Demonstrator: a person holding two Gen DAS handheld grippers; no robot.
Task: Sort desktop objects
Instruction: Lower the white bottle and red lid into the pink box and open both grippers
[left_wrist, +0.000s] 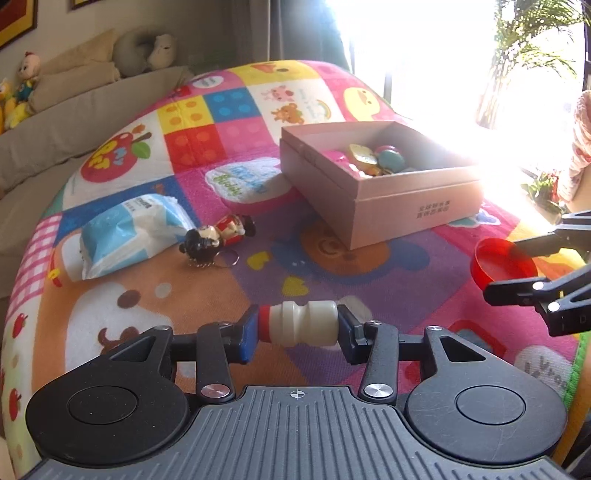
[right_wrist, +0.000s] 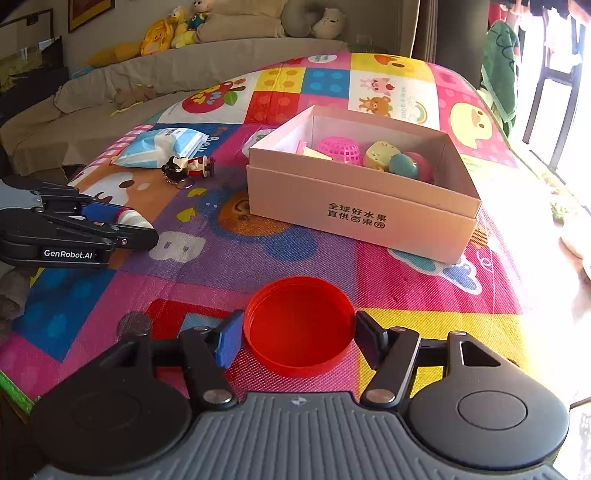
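desktop objects are half sorted: the pink box (right_wrist: 364, 206), at about one o'clock from both hands, already holds several small toys. the left gripper (left_wrist: 297, 325) has its jaws closed endwise on a small white bottle (left_wrist: 301, 324) with a red cap, lifted off the patterned mat (right_wrist: 207, 266), likely for carrying to the box. the right gripper (right_wrist: 297, 332) has its jaws about half open against the rim of a red lid (right_wrist: 297, 325). a keychain figure (left_wrist: 218, 234) and tissue pack (left_wrist: 129, 229) wait at ten o'clock.
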